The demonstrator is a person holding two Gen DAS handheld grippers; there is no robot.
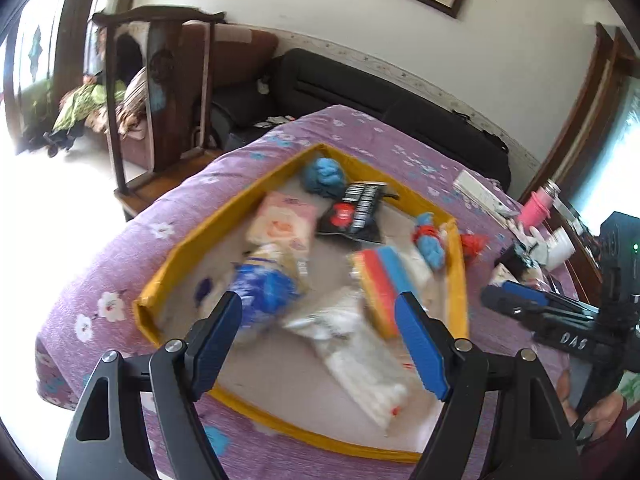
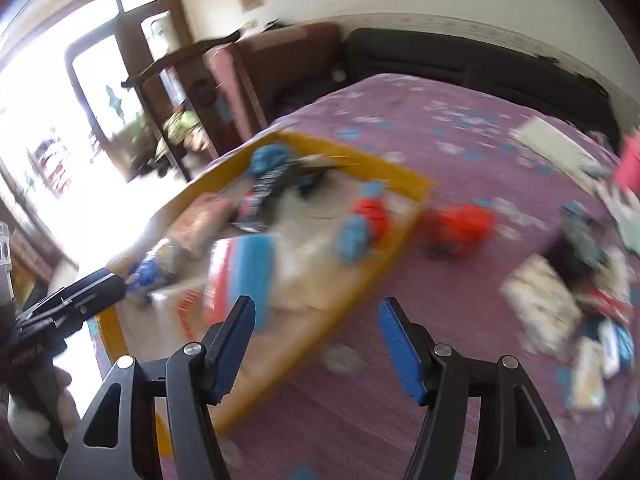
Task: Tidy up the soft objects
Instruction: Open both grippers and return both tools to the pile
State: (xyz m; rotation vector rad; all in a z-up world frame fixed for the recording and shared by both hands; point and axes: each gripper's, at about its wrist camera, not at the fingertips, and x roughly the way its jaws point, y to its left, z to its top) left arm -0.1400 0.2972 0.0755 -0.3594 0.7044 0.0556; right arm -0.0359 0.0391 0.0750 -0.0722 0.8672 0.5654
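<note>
A yellow-rimmed tray [image 1: 240,200] lies on the purple flowered bedspread [image 1: 120,264]. It holds soft items: a blue cloth ball [image 1: 326,174], a black packet [image 1: 358,208], a pink packet [image 1: 282,222], a blue-white pack [image 1: 266,286], a striped sponge [image 1: 384,284], white bags [image 1: 360,356] and a blue-red toy [image 1: 430,240]. My left gripper [image 1: 320,340] is open and empty above the tray's near part. My right gripper [image 2: 316,344] is open and empty over the tray's rim [image 2: 360,288]. A red soft item [image 2: 464,222] lies on the bedspread outside the tray.
A heap of small packets [image 2: 560,300] lies on the bed at right. A white box [image 1: 482,194] and a pink cup [image 1: 538,208] sit at the far right. A wooden chair [image 1: 168,92] and a dark sofa [image 1: 360,92] stand beyond the bed.
</note>
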